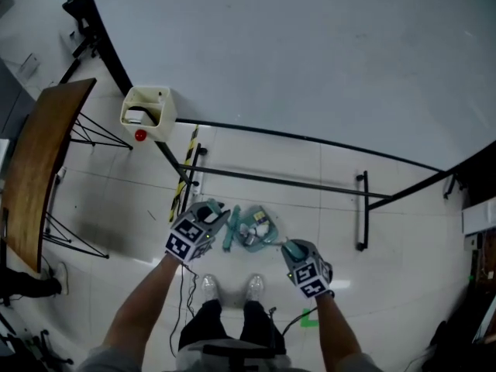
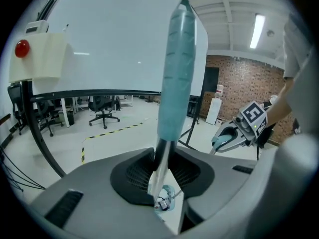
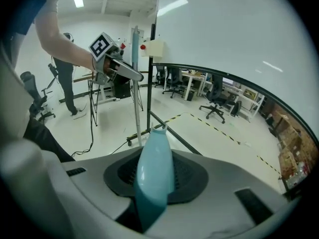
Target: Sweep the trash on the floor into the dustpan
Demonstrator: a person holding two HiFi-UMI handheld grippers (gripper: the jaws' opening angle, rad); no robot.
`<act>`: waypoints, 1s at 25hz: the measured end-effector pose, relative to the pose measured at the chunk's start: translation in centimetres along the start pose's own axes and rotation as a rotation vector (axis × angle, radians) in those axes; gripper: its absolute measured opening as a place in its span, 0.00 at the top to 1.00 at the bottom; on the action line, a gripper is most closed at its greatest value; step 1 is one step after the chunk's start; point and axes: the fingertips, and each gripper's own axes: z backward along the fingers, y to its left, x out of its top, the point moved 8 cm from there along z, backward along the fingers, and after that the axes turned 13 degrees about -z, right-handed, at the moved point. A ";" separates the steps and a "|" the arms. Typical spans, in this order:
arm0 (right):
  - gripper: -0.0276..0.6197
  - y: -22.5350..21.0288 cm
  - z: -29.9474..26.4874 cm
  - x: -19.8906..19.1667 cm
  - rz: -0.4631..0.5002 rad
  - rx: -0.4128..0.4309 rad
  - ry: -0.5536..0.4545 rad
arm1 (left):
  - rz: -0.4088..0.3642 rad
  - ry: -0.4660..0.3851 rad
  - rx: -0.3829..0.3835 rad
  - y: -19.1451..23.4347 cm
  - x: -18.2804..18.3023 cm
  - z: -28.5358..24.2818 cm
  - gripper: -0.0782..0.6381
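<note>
a person stands on a white tiled floor (image 1: 256, 169), seen from above, with a two-jaw gripper in each hand. the left gripper (image 1: 215, 217) is closed on a thin metal pole with a long teal grip (image 2: 177, 83); its jaws pinch the bare metal just below the grip, and the pole stands nearly upright. the right gripper (image 1: 293, 248) is closed on a pale teal handle (image 3: 152, 178) whose notched tip sticks out past the jaws, pointing left and away.

between the two grippers, just beyond the person's white shoes (image 1: 232, 287), sits the teal dustpan (image 1: 263, 237). small pale pieces of trash (image 1: 258, 221) lie inside it. in the left gripper view the dustpan shows at the foot of the pole. which handle belongs to the dustpan and which to the broom cannot be told.

farther off, a large pale board on a black frame (image 1: 310, 53) fills the far side. a cream box with a red button (image 1: 147, 108) hangs at its left corner. a wooden table (image 1: 39, 169) stands at the far left. a green tape mark (image 1: 310, 320) lies near the right arm.
</note>
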 end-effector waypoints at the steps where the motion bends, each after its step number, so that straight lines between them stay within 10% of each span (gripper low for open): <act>1: 0.81 -0.3 -0.1 -0.3 -0.016 -0.023 -0.002 | -0.002 0.000 -0.003 -0.3 0.2 0.0 0.77; 17: 0.79 -3.4 -0.4 -5.7 -0.244 -0.164 -0.013 | 0.001 0.020 -0.016 -5.1 1.5 -1.4 0.77; 25: 0.56 -3.4 1.9 -4.9 -0.298 -0.117 -0.094 | -0.030 -0.004 -0.012 -6.5 3.4 -1.0 0.77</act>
